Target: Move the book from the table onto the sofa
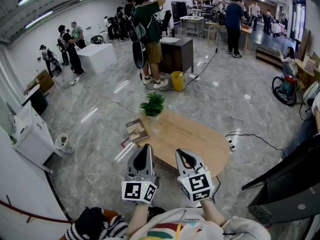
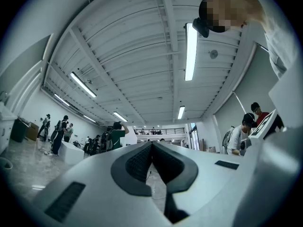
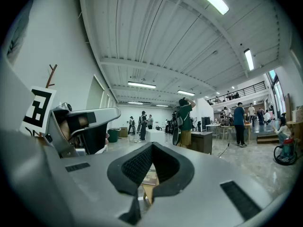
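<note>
The book [image 1: 136, 130] lies at the table's [image 1: 200, 144] left edge beside a potted plant [image 1: 152, 105], while the left gripper [image 1: 145, 149] and right gripper [image 1: 182, 155] hover at its near edge, jaws together, empty.

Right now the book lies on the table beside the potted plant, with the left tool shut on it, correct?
No. In the head view the left tool is shut on nothing, short of the book, which lies on the table beside the potted plant.
</note>
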A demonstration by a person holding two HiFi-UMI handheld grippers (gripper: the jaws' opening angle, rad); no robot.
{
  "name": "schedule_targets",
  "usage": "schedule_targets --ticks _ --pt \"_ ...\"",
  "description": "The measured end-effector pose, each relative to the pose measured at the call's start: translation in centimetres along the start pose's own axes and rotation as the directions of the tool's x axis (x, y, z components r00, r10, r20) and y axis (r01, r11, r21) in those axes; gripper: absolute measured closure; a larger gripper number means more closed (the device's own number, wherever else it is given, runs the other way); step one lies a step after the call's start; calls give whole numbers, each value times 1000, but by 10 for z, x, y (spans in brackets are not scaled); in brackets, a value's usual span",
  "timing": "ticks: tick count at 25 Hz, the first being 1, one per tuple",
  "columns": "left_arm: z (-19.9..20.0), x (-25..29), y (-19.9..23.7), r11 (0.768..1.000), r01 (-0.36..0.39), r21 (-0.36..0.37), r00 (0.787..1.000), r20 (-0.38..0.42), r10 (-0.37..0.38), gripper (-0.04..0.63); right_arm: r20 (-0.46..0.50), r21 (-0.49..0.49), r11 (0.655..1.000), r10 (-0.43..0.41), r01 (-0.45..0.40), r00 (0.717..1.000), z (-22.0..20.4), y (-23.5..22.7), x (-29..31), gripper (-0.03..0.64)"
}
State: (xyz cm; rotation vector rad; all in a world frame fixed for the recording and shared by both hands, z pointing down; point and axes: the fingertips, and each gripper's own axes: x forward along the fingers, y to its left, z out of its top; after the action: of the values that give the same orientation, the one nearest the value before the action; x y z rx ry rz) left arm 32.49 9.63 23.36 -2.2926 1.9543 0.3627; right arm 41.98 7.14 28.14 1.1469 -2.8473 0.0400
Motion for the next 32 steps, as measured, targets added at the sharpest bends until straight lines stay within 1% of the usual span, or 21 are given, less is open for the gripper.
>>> schedule_targets --ticks 8,15,21,27,32 --pt "-4 -3 -2 1000 -3 11 1000 -4 3 589 -1 13 1000 23 -23 1000 -4 3 -2 604" --pt "0 -13 19 998 -62 4 998 -7 62 589 20 40 999 27 -28 999 -1 4 -3 604" --pt "0 -22 33 995 -95 21 995 -17 96 589 21 74 995 64 -65 998 -8 14 0 604" --pt "5 -29 40 992 -130 3 992 8 130 589 1 69 990 121 -121 993 -16 26 -1 604" --pt "8 -21 49 992 -125 -36 991 43 126 589 -14 51 993 111 -110 994 -16 17 9 604"
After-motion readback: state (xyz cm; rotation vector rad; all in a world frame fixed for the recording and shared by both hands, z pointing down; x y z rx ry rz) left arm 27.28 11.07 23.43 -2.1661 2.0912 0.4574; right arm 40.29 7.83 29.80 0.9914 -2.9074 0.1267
